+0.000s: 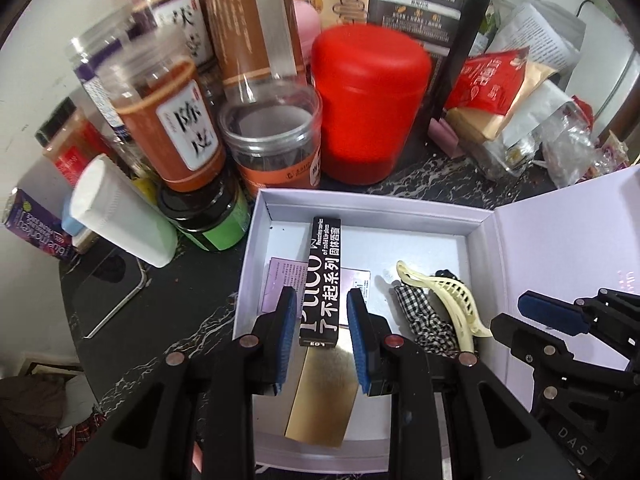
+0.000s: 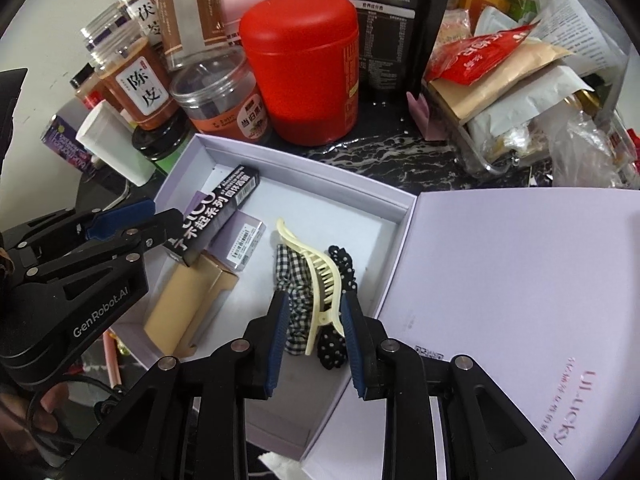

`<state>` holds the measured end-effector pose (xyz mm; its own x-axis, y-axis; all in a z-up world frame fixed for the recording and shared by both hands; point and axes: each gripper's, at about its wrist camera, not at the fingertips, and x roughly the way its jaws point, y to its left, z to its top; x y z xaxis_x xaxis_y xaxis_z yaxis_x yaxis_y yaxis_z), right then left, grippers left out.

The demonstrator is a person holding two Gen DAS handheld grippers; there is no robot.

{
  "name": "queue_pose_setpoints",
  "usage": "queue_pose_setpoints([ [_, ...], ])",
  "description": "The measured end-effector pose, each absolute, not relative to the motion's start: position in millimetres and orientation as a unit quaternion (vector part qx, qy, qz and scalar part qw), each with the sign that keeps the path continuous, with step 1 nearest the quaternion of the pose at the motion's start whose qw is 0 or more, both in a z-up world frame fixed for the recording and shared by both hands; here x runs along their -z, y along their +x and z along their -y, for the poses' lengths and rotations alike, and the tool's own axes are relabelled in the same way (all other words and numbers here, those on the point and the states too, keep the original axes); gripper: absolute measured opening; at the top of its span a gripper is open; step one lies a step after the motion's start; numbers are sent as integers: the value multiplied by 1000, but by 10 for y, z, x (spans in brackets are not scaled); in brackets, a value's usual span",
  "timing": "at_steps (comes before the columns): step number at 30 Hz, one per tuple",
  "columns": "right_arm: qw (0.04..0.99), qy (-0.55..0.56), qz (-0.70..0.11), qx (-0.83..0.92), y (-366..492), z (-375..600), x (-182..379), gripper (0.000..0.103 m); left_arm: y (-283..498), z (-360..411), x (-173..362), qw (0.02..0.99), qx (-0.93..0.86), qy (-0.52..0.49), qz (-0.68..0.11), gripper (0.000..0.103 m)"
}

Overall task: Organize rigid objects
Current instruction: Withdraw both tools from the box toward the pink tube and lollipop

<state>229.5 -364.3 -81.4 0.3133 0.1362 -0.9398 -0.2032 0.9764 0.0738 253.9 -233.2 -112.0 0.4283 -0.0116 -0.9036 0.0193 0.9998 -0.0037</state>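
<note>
An open lavender box (image 1: pixel 360 210) (image 2: pixel 320 164) lies on the dark marble counter. In it are a long black carton (image 1: pixel 322 280) (image 2: pixel 218 210), a gold box (image 1: pixel 324 392) (image 2: pixel 188 304), a small lilac box (image 2: pixel 240 244), a cream hair claw (image 1: pixel 444 300) (image 2: pixel 320 280) and checked and dotted scrunchies (image 2: pixel 292 276). My left gripper (image 1: pixel 322 316) is open, its pads either side of the black carton's near end with gaps. My right gripper (image 2: pixel 314 316) is open around the hair claw's near end.
The box's lid (image 2: pixel 520 280) lies open to the right. Behind the box stand a red canister (image 1: pixel 368 104) (image 2: pixel 304 64), several clear jars (image 1: pixel 168 120), a white tube (image 1: pixel 120 212) and a black pouch (image 2: pixel 392 20). Bags and papers (image 2: pixel 520 80) pile at the back right.
</note>
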Motion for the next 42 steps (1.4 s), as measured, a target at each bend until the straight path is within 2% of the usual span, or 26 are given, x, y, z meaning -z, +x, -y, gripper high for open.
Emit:
queue_pose_setpoints([
  [18, 832, -43, -540, -121, 1876, 3489, 269, 28, 1973, 2181, 501, 867, -7, -17, -498, 25],
  [28, 838, -51, -525, -142, 1521, 3279, 48, 32, 1508, 1945, 281, 874, -33, -38, -484, 26],
  [30, 839, -53, -521, -148, 1432, 3222, 7, 36, 1412, 1893, 246, 875, -41, -40, -481, 26],
  [38, 840, -59, -512, -171, 1133, 3027, -104, 36, 991, 1677, 114, 879, -69, -52, -469, 26],
  [42, 841, -60, -507, -181, 976, 2939, -130, 42, 793, 1576, 85, 879, -82, -52, -467, 26],
])
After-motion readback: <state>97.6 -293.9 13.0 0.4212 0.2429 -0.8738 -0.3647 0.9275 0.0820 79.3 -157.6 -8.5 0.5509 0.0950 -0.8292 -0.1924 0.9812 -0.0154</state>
